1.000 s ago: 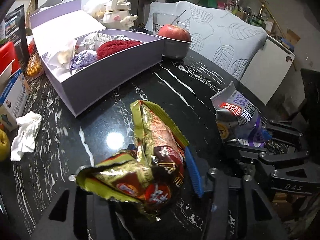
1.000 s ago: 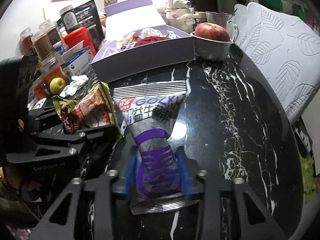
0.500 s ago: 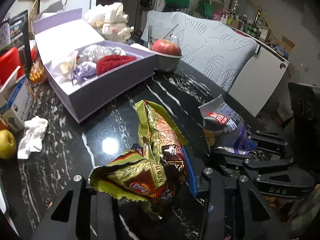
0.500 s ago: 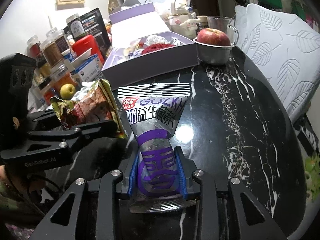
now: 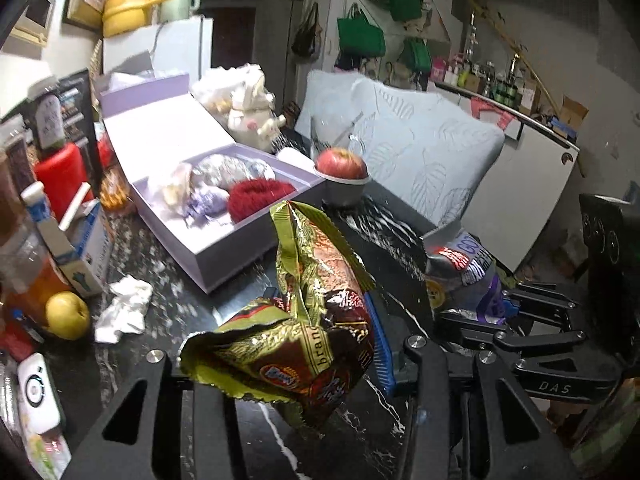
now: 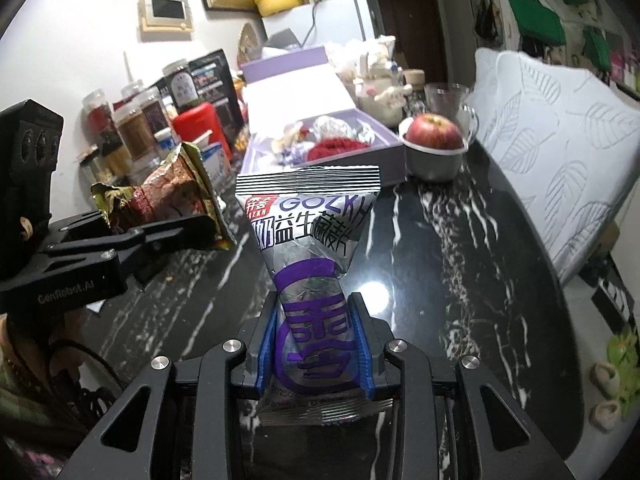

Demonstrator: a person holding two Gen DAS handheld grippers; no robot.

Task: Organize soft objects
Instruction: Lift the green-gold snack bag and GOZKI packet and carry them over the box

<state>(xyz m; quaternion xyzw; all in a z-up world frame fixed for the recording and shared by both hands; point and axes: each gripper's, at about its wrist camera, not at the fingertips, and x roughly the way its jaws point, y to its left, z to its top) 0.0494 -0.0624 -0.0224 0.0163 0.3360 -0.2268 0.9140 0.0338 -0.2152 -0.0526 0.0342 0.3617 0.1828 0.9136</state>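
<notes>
My left gripper [image 5: 296, 360] is shut on a crumpled gold and brown snack bag [image 5: 316, 312] and holds it above the black marble table [image 5: 400, 236]. My right gripper [image 6: 316, 344] is shut on a silver and purple snack packet [image 6: 312, 248], also lifted off the table. Each gripper shows in the other's view: the right one with its packet [image 5: 464, 276], the left one with its bag [image 6: 168, 196]. An open lilac box [image 5: 224, 236] lies ahead with a red knitted item [image 5: 260, 196] and pale wrapped soft things inside.
A red apple in a metal bowl [image 5: 344, 180] stands right of the box, a white plush toy [image 5: 252, 116] behind it. Jars, a red can [image 5: 60, 176], cartons, a yellow apple [image 5: 68, 314] and crumpled tissue [image 5: 124, 308] crowd the left. A leaf-patterned cushion [image 6: 560, 152] lies right.
Both grippers have risen with their packets, off the table and higher above it. The box and apple now sit lower in view.
</notes>
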